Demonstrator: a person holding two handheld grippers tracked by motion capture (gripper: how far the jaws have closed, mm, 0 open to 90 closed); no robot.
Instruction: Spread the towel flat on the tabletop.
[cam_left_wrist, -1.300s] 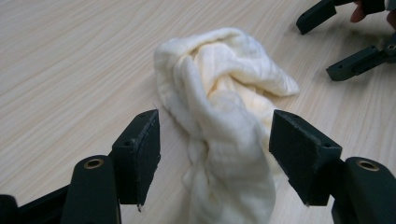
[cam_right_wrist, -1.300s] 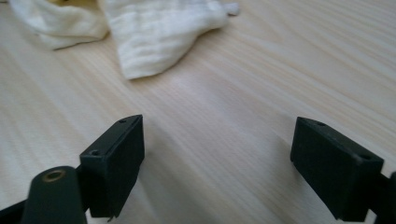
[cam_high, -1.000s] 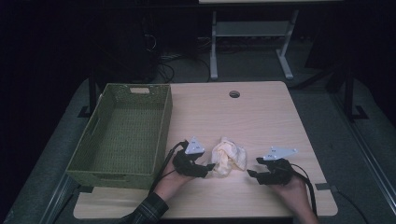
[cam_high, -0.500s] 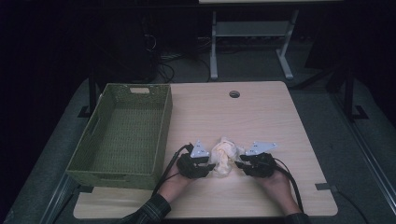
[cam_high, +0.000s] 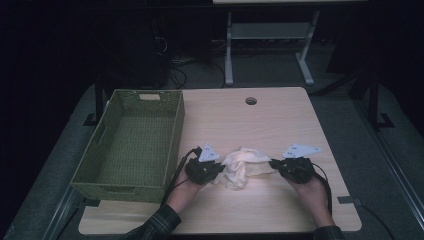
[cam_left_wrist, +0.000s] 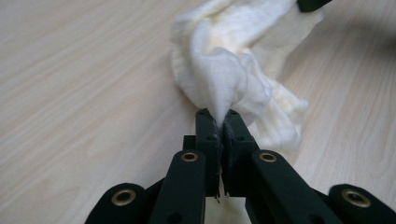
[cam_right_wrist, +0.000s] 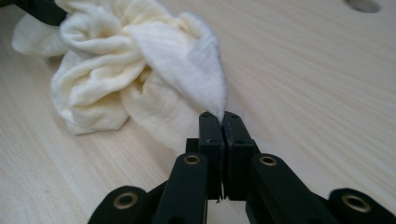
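A crumpled cream cloth (cam_high: 244, 164) lies on the wooden table (cam_high: 240, 120) near its front edge, between my two grippers. My left gripper (cam_high: 218, 169) has just closed on the cloth's left end; in the left gripper view (cam_left_wrist: 222, 116) a pinched corner of the cloth (cam_left_wrist: 219, 79) stands up from between the jaws. On the right, my right gripper (cam_high: 273, 163) has also just closed, and in the right gripper view (cam_right_wrist: 221, 117) a pointed fold of the cloth (cam_right_wrist: 140, 70) is clamped between its jaws.
A green woven basket (cam_high: 135, 142) stands on the left part of the table, close to my left hand. A round cable hole (cam_high: 251, 101) is in the tabletop at the back. Dark floor and a white desk frame (cam_high: 270, 45) lie beyond.
Both grippers moved inward to the cloth and shut on its two ends. The cloth is now drawn out a little between them, and the right hand has risen slightly.
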